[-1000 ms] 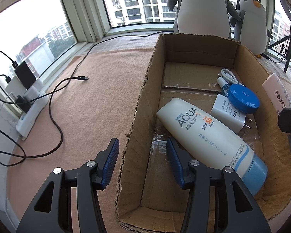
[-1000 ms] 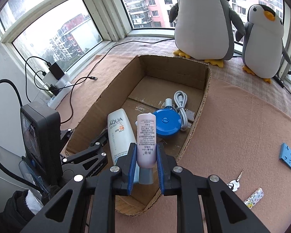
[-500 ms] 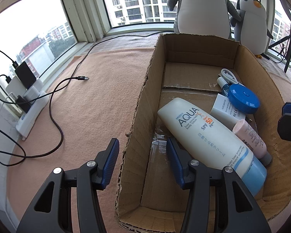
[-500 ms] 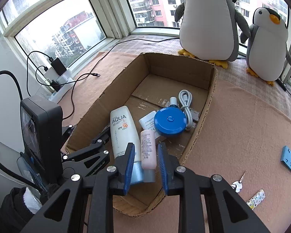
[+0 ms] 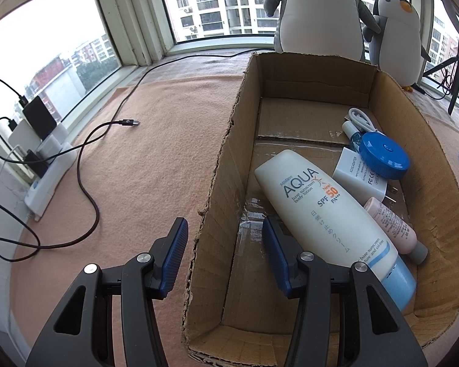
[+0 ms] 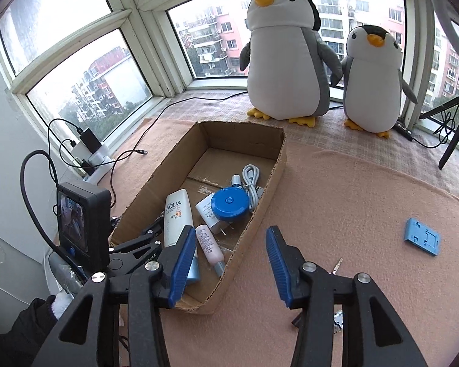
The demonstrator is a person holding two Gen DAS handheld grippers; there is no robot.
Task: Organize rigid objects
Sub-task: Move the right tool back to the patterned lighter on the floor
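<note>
An open cardboard box (image 6: 275, 165) (image 5: 220, 168) lies on the peach cloth. Inside lie a white AQUA sunscreen tube (image 5: 324, 211) (image 6: 177, 214), a small pink tube (image 5: 391, 224) (image 6: 209, 244), a white adapter (image 5: 359, 177), a blue round case (image 6: 231, 205) (image 5: 384, 154) and a white cable (image 6: 252, 180). My left gripper (image 5: 225, 255) is open and straddles the box's left wall. My right gripper (image 6: 231, 263) is open and empty, above the box's near right edge.
Two plush penguins (image 6: 286, 58) stand behind the box by the window. A blue flat part (image 6: 422, 240) and keys (image 6: 336, 267) lie on the cloth to the right. A power strip with chargers and black cables (image 5: 46, 159) lies at the left.
My right gripper let the pink tube go into the box beside the sunscreen, opened wide, then rose and drew back to the right. The left gripper has stayed still.
</note>
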